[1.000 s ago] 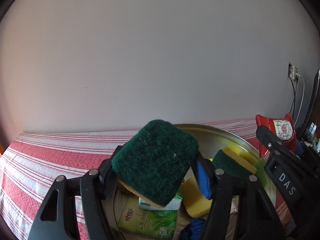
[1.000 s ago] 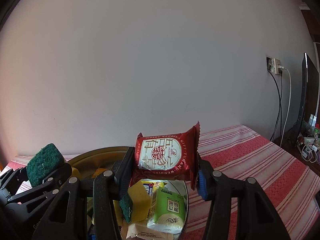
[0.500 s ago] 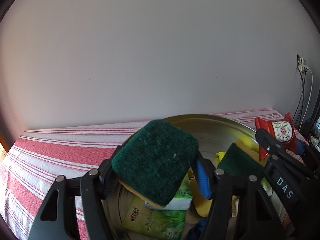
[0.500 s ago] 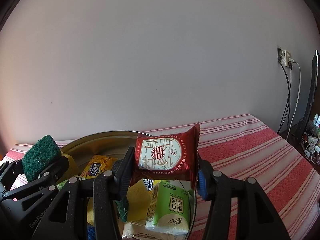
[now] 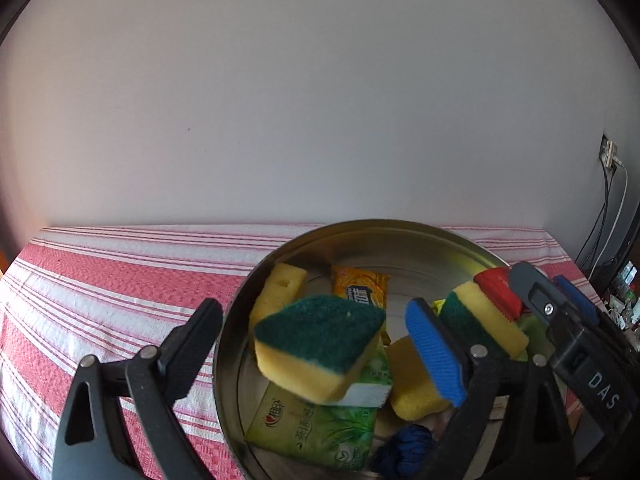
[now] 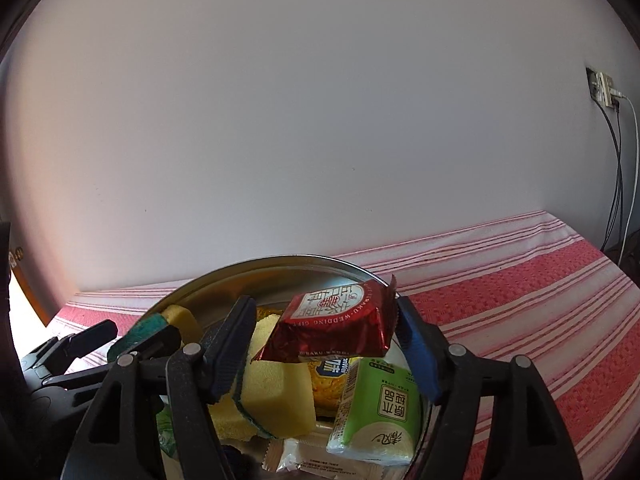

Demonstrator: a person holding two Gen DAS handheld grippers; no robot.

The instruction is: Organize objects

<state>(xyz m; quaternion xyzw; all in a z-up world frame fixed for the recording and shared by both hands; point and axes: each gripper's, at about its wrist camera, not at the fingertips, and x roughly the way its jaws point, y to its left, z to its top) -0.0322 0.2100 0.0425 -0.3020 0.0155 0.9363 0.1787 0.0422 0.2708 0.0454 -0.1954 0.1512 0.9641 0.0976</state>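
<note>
Green-topped foam sponge [image 5: 318, 350], light and squashy, drops free between my left gripper [image 5: 316, 344] spread wide over the steel basin [image 5: 400, 236]; right gripper [image 6: 324, 344] likewise spread, red packet [image 6: 336, 326] loose.

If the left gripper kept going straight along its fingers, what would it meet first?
Probably the green-topped sponge between the open left gripper fingers, apparently just released, then the packets in the metal basin. Depth is unclear.
</note>
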